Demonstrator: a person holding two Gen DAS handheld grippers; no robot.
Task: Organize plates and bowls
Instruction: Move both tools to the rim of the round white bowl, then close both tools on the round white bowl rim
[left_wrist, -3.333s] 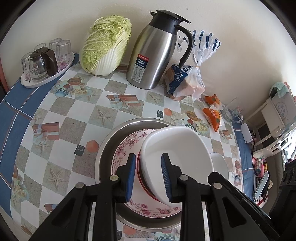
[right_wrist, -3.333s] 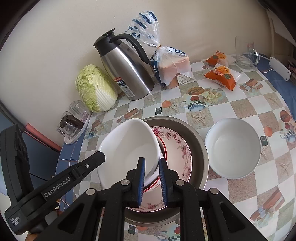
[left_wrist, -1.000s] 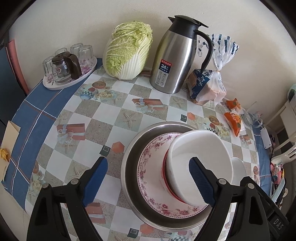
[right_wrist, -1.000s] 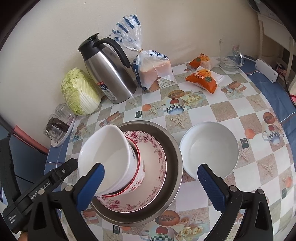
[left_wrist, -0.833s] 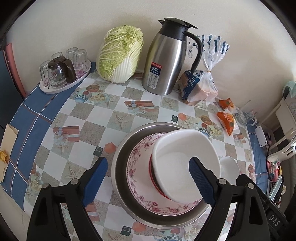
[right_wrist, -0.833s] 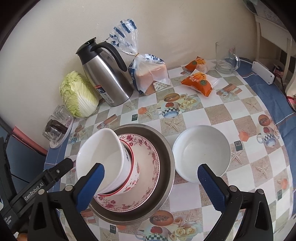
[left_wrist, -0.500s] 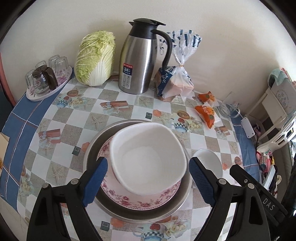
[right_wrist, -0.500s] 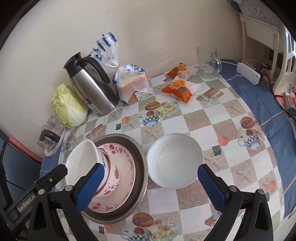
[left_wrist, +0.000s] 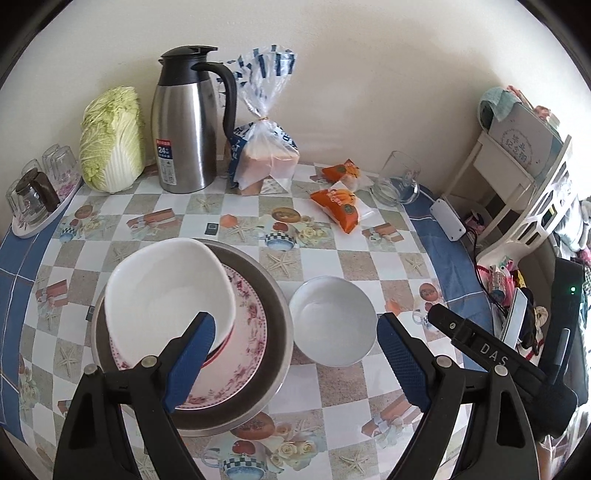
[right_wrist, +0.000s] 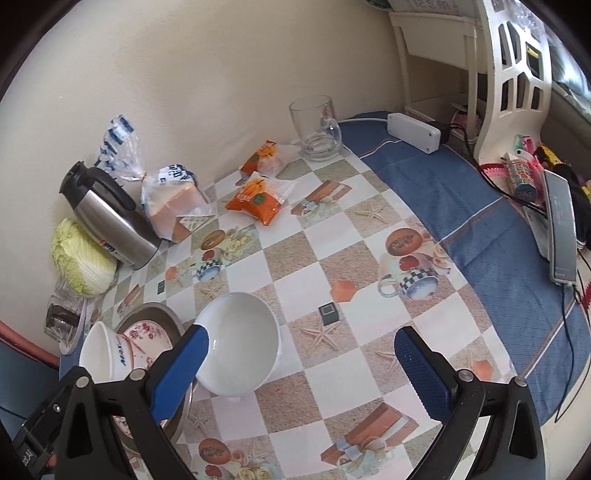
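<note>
Item: loose white bowl (left_wrist: 331, 320), sitting on the tablecloth between and just ahead of our left gripper (left_wrist: 295, 362), jaws spread wide and empty. We judge it glazed ceramic: stiff, slick, breakable; best pinched at the rim. Right gripper (right_wrist: 301, 373), likewise gaping and empty, has it at its left finger. Beside it: steel basin (left_wrist: 275, 295) holding floral plate (left_wrist: 247, 332) and tilted white bowl (left_wrist: 166, 284). Only the right view shows that bowl's printed outer side; only the left shows its interior.

A large white bowl (left_wrist: 168, 291) sits tilted inside a red-rimmed bowl (left_wrist: 221, 352) on a pink floral plate (left_wrist: 245, 332), stacked in a round steel pan (left_wrist: 275, 325). A smaller white bowl (left_wrist: 332, 320) stands upright just beside the pan on the bench (left_wrist: 332, 254).
</note>
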